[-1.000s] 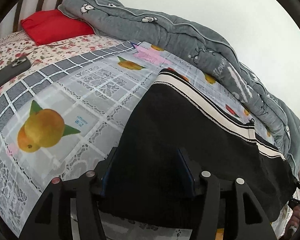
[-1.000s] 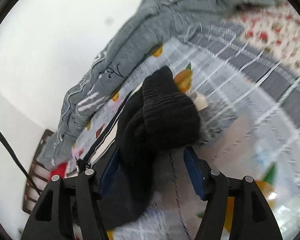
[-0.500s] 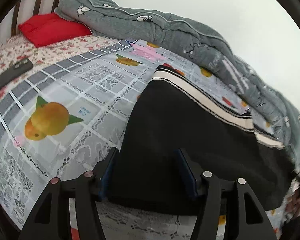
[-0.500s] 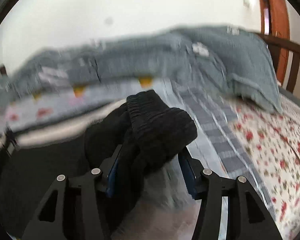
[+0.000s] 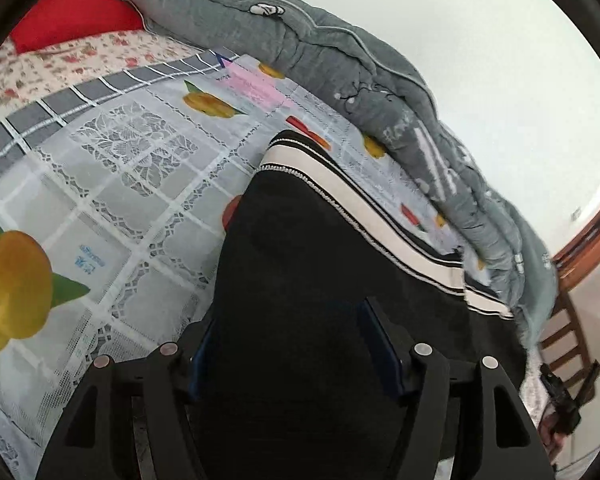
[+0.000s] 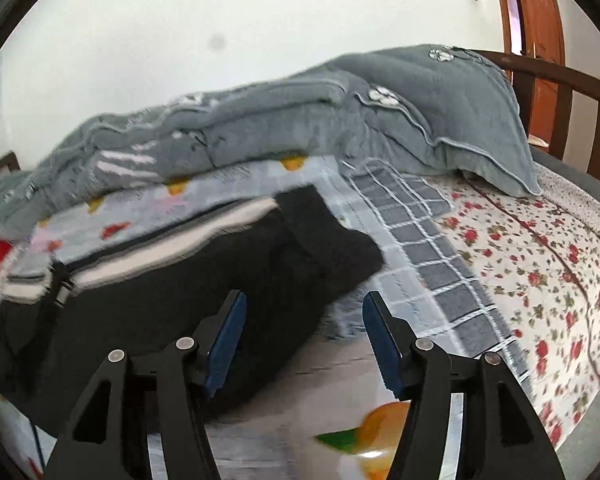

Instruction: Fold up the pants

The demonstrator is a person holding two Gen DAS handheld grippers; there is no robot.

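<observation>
On the bed, pants (image 5: 320,280) hiding left gripper (image 5: 288,332) fingertips

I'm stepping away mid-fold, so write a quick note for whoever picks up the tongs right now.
Left tongs: open, fingers either side of black cloth; a grip can't be confirmed.
Right tongs: open, holding nothing, just short of the fold.
Pants: on the fruit-print cloth, one end folded over, striped side toward the grey quilt.
Done: first fold laid.
Left: probably another fold, then smoothing.

Bright daylight, fisheye warp, motion blur
</observation>
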